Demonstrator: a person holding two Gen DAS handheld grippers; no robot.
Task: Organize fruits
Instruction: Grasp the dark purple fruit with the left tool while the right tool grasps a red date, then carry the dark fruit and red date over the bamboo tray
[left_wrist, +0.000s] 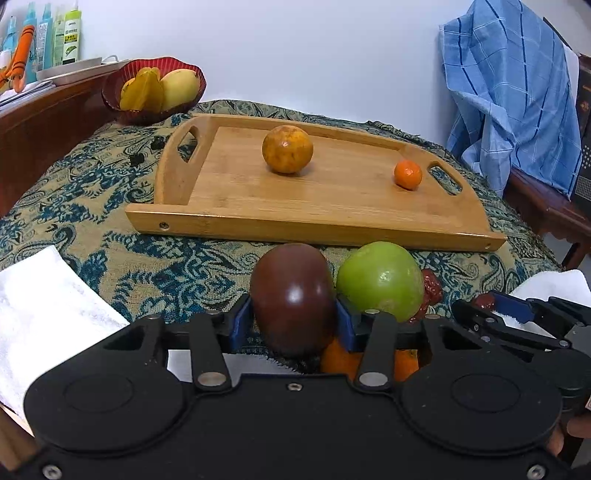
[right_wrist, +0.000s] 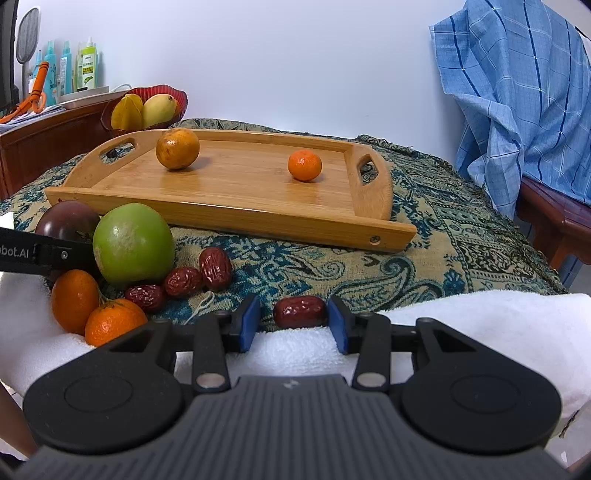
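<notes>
Left gripper (left_wrist: 293, 321) pinching dark tomato (left_wrist: 291, 295) beside green apple (left_wrist: 380, 280), right gripper (right_wrist: 293, 325) spread around red date (right_wrist: 300, 312), orange (right_wrist: 177, 148) and tangerine (right_wrist: 304, 165) far on wooden tray (right_wrist: 240, 192)

Paisley-clothed table (right_wrist: 461, 236) bearing wooden tray (right_wrist: 236, 218), white towel (right_wrist: 461, 317), loose fruits, red bowl (left_wrist: 110, 99).
</notes>
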